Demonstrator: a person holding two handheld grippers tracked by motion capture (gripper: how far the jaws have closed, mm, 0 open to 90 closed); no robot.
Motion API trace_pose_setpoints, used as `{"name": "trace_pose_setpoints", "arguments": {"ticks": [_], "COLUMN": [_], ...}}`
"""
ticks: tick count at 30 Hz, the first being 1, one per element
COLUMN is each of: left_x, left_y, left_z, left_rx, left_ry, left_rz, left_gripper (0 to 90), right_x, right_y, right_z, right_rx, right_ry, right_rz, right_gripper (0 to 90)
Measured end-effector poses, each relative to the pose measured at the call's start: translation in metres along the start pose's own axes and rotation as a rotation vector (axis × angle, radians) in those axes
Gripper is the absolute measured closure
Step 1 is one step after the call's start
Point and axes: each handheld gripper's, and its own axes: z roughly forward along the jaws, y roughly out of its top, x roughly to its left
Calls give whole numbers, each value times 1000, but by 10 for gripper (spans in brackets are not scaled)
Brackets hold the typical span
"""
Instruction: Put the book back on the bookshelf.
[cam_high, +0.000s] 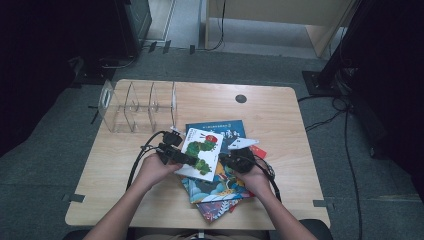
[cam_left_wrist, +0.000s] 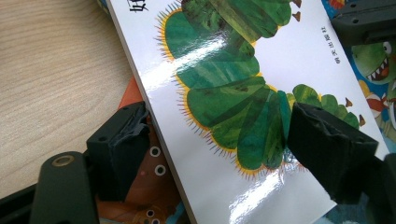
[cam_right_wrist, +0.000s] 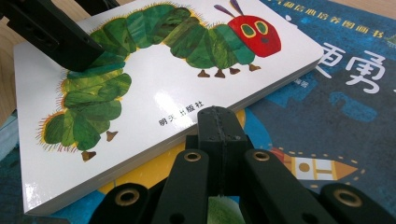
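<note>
White and glossy, the caterpillar book (cam_high: 202, 152) lies on top of a stack of picture books (cam_high: 217, 192) on the wooden table (cam_high: 125, 165) in the high view, with the left gripper (cam_high: 172, 152) at its left edge and the right gripper (cam_high: 239, 161) at its right, likely to lift it toward the clear acrylic rack (cam_high: 140, 106). Seen from the left gripper view, the jaws stand apart, straddling the book's edge, one pad under it and one above the cover, not pressing. From the right gripper view, the jaws are together, empty, their tip just beside the book's near edge, perhaps to steady it.

The caterpillar book (cam_left_wrist: 243, 93) runs off the left gripper view's edges, and it hides most of the books (cam_high: 220, 192) beneath.
</note>
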Motion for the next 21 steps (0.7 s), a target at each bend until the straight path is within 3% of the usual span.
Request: {"name": "trace_pose_setpoints", "arguments": {"ticks": [6, 13, 21], "left_x": [-1, 3, 7], "left_y": [1, 5, 7], "left_z": [0, -3, -6], "left_rx": [2, 19, 37], "left_ry": [7, 2, -5], "left_rz": [-11, -71, -98], "left_gripper": [210, 295, 347], "right_x": [2, 2, 3], "right_y": [-1, -2, -1], "right_z": [1, 1, 2], "right_rx": [-8, -17, -20], "right_ry": [-12, -14, -15], "right_rz": [2, 26, 37], "right_gripper": [900, 900, 900]}}
